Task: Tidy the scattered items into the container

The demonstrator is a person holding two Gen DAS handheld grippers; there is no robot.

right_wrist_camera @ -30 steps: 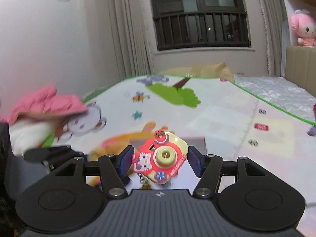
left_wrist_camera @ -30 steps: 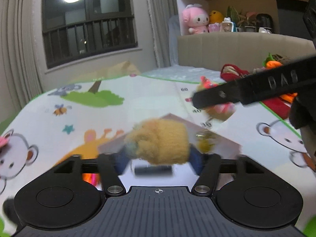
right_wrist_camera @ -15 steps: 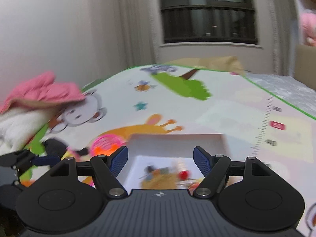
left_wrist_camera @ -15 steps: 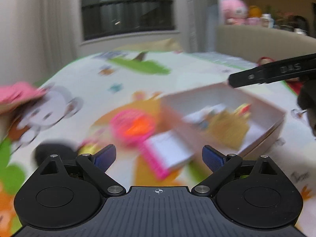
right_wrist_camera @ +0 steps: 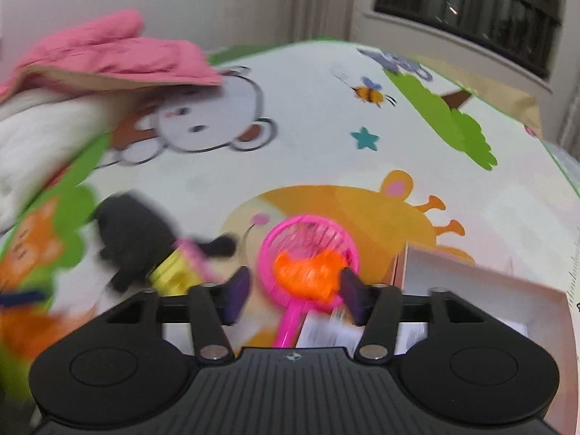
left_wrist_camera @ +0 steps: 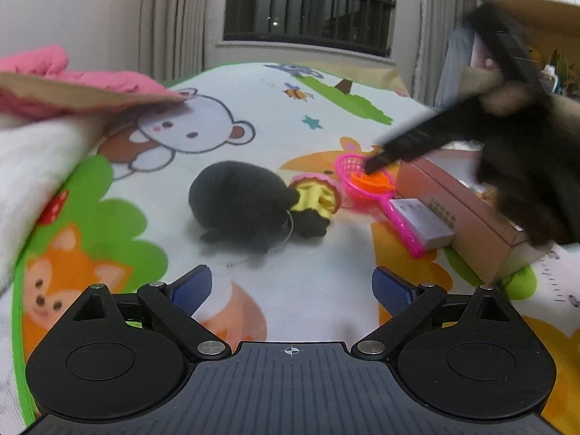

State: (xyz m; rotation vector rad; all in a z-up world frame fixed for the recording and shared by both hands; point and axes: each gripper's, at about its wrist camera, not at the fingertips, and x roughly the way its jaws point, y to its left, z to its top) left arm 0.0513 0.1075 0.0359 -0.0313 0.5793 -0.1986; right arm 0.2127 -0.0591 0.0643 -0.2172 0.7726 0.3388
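Reaching with both tools at once, we keep each gripper over its own toy so that the two do not cross. Our left gripper [left_wrist_camera: 291, 284] has its jaws wide and empty, and it points at the black plush toy [left_wrist_camera: 241, 201], which lies on the play mat [left_wrist_camera: 253, 116] a little ahead of the fingertips, touching a small yellow and pink toy [left_wrist_camera: 319, 194]. Our right gripper [right_wrist_camera: 295, 290] also has its jaws spread, and between them we see the pink scoop net [right_wrist_camera: 308, 243] with an orange piece [right_wrist_camera: 308, 272] lying in its ring; the picture is blurred, so we cannot tell if the pads touch it. The box [left_wrist_camera: 467, 214] stands just beside the net, on the right, so we judge the carry will be short. A small white card box [left_wrist_camera: 422, 221] lies against its wall, near the net handle.
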